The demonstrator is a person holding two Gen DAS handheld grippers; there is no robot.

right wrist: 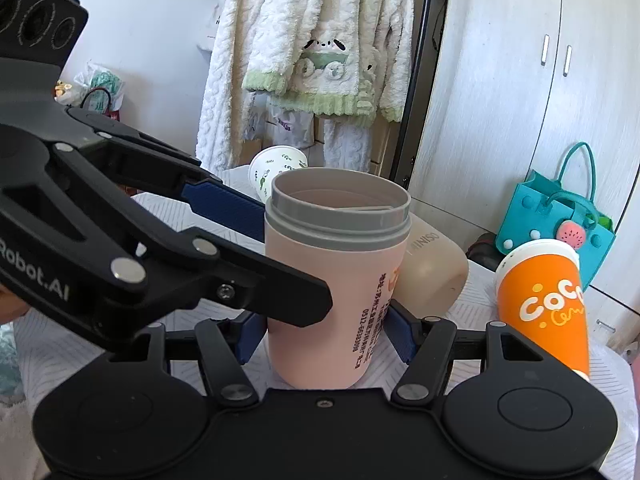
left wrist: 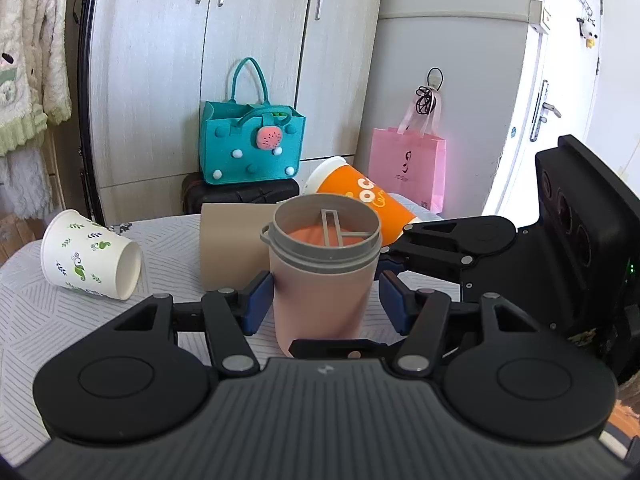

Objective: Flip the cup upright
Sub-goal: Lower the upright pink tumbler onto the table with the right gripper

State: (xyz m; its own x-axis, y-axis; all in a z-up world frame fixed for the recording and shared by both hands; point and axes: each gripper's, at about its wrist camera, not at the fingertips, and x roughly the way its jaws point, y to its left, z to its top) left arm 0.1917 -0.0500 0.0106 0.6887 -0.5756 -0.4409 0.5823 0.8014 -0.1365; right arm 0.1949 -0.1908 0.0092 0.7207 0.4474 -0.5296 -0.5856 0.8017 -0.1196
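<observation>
A pink cup with a grey threaded rim (left wrist: pixel 322 280) stands upright on the table, mouth up; it also shows in the right wrist view (right wrist: pixel 332 300). My left gripper (left wrist: pixel 324 302) straddles it with jaws open; the left pad is close to the wall and a gap shows at the right pad. My right gripper (right wrist: pixel 324 334) also brackets the cup, jaws open, with small gaps at both pads. The right gripper's body (left wrist: pixel 460 240) shows to the cup's right, and the left gripper (right wrist: pixel 224 216) reaches in from the left in the right wrist view.
A white leaf-printed paper cup (left wrist: pixel 90 256) lies on its side at the left. An orange cup (left wrist: pixel 360 200) lies tilted behind, also in the right wrist view (right wrist: pixel 544 300). A beige container (left wrist: pixel 232 240) lies behind the pink cup. A teal bag (left wrist: pixel 252 140) and a pink bag (left wrist: pixel 408 164) stand by the wardrobe.
</observation>
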